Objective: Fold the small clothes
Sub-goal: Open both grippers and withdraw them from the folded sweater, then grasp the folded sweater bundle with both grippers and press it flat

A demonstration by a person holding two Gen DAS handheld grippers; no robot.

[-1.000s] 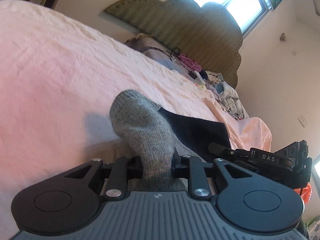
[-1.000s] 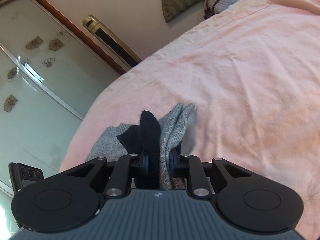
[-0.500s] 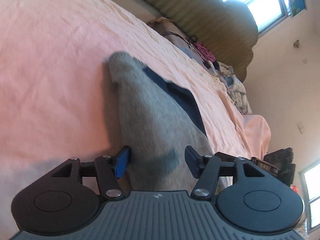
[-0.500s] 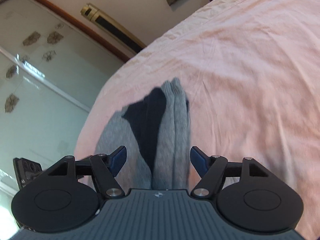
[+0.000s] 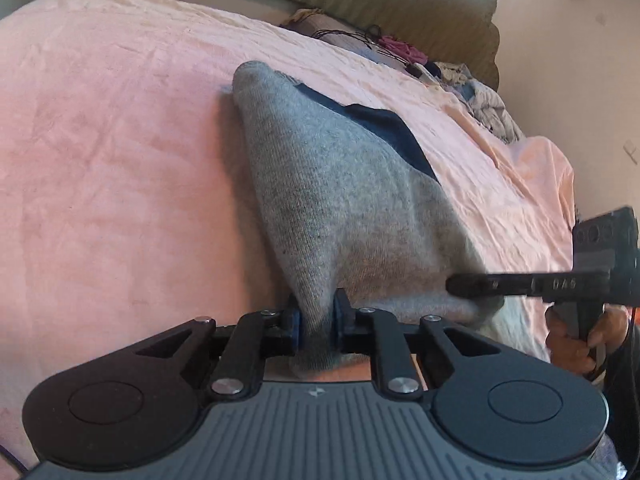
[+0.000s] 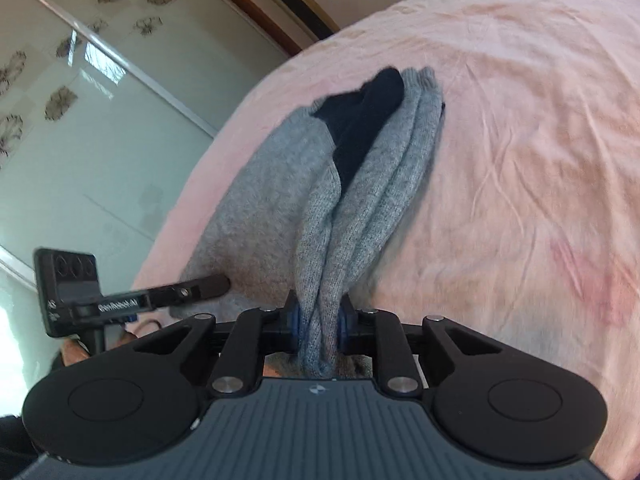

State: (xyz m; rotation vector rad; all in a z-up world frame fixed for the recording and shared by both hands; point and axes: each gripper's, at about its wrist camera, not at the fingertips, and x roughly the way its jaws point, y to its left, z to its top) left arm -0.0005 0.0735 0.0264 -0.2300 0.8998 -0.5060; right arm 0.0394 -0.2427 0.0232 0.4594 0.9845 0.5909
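A grey knit garment [image 5: 344, 200] with a dark navy part [image 5: 384, 128] lies on the pink bed sheet [image 5: 120, 160]. My left gripper [image 5: 316, 324] is shut on its near grey edge. The garment also shows in the right wrist view [image 6: 280, 200], with its navy part [image 6: 360, 120] at the far end. My right gripper [image 6: 318, 320] is shut on bunched grey folds at the near edge. The right gripper's finger [image 5: 500, 284] shows at the right of the left wrist view, and the left gripper's finger [image 6: 188, 290] at the left of the right wrist view.
A pile of clothes [image 5: 480, 92] and cables lies at the head of the bed by the padded headboard [image 5: 380, 4]. A glass sliding wardrobe [image 6: 80, 120] stands beyond the bed's left side. A hand [image 5: 576, 344] holds the right gripper's handle.
Both grippers were shut on the garment a second ago, opened half a second ago, and have shut again on its near grey edge. The garment now lies more spread out.
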